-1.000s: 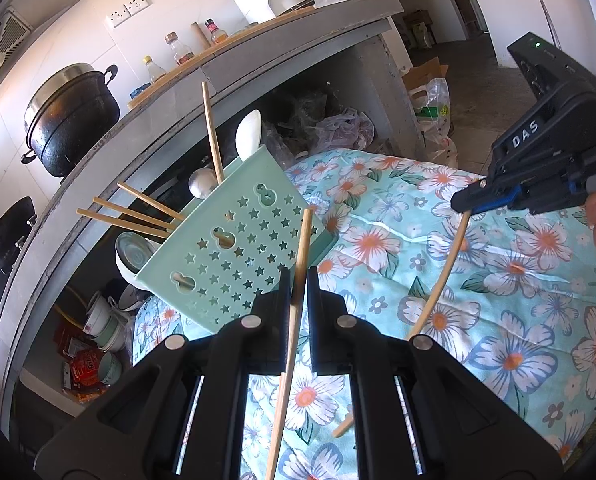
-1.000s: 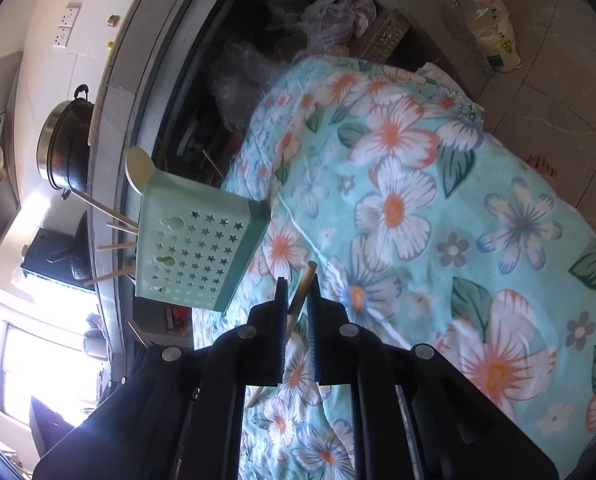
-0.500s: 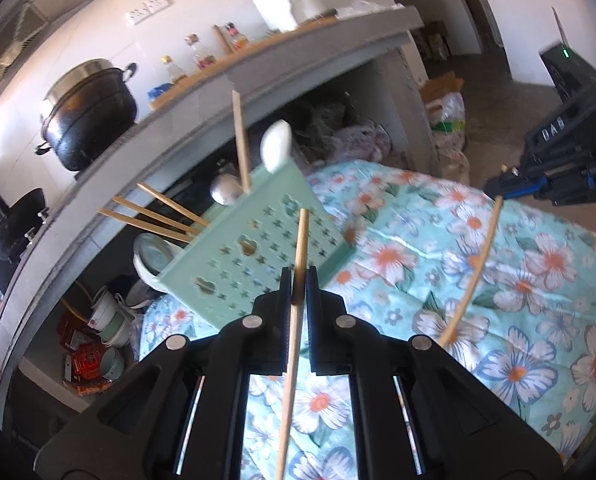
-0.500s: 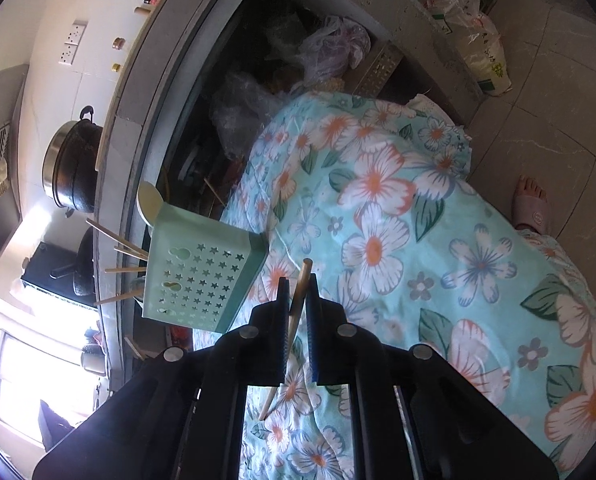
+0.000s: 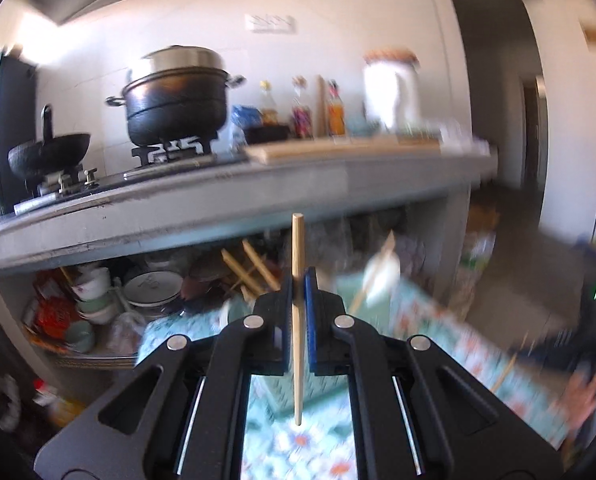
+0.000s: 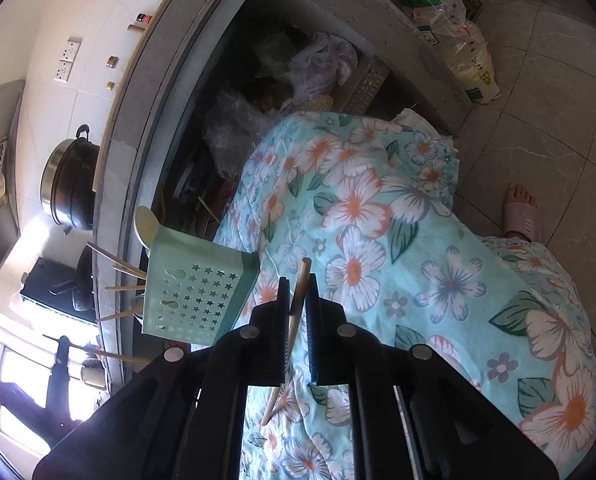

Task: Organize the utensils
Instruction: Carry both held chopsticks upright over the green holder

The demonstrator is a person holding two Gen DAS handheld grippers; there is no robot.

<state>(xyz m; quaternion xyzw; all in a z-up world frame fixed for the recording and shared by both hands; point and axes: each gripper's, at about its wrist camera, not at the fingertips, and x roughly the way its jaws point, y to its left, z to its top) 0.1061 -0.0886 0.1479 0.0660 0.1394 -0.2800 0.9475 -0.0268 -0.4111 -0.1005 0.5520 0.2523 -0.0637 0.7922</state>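
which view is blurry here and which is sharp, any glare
Left wrist view: background and floral cloth smeared by motion blur, only the left gripper and its chopstick crisp. Right wrist view: sharp, with blown-out window glare at lower left beside the green utensil holder; fisheye bends the counter edge.

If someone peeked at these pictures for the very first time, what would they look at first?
Probably the flowery turquoise cloth filling the middle of the right wrist view, with the mint green holder with star holes standing at its left edge. Then the two chopsticks: the left gripper pinches one chopstick upright, and the right gripper pinches another chopstick.
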